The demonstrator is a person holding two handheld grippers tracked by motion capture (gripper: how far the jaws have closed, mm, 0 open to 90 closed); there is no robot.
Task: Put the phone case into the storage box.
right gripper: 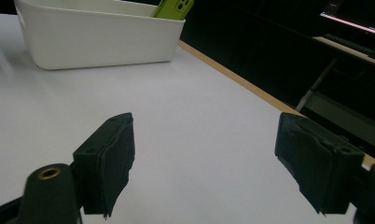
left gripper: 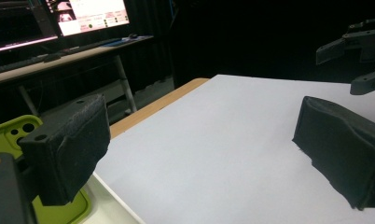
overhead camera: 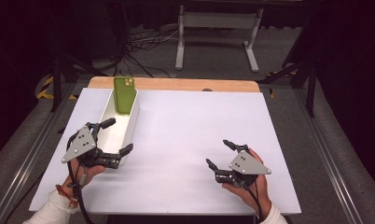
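High view: one green phone case (overhead camera: 124, 94) stands upright at the far end of the single white bin (overhead camera: 132, 126), upper left; the placing looks done. The left gripper (overhead camera: 114, 136) straddles the bin's near end and the right gripper (overhead camera: 219, 152) hovers lower right, both wide open and empty.

Left gripper view: the case sits lower left.

Right gripper view: bin and case top left.

The worktop (overhead camera: 185, 140) has a matt white sheet on top, paper-smooth, with a bare wood strip along the far edge. The bin (overhead camera: 129, 126) is smooth white plastic, slightly glossy. The phone case (overhead camera: 124, 94) looks like soft matt green rubber. Both claws' pads (left gripper: 69, 149) are rough black foam, with brushed grey metal plates on top.
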